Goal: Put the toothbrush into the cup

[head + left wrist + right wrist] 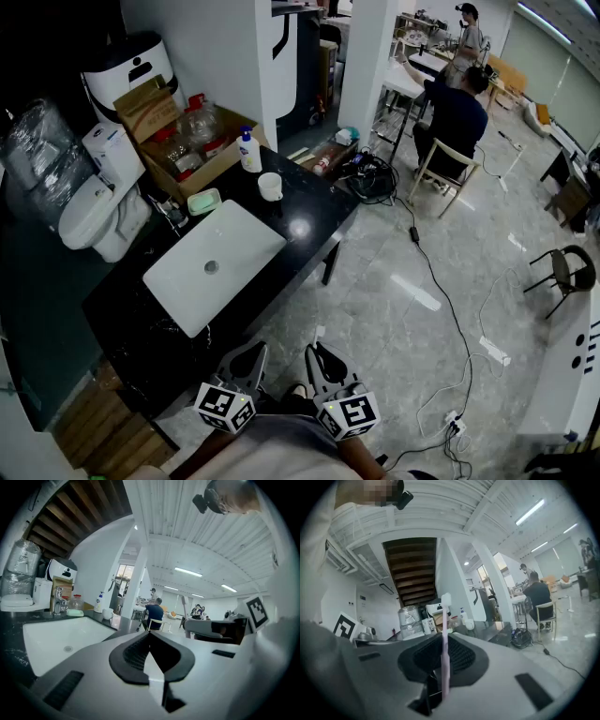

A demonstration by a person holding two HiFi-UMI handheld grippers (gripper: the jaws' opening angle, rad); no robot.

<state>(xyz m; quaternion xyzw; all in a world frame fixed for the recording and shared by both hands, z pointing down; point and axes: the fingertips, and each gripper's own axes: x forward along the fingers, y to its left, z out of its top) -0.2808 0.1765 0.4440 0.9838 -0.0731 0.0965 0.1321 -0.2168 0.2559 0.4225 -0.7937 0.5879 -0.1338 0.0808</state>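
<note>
**Person in a pale top carrying two grey handheld grippers**

The person is wearing a pale, light-coloured top (281, 455), which is showing at the near edge of the head view. A small dark camera (202, 501) is sitting on the person's head. The left gripper (249, 354) and the right gripper (321, 356) are each showing a smooth grey shell with two curved jaws edged in black. Each is carrying a white cube printed with black square markers: the left cube (225, 405) and the right cube (348, 413). In the gripper views, black ribbed pads (136, 651) are lining the jaws, and dark rectangular slots (65, 688) are cutting into the grey shell on either side.
</note>
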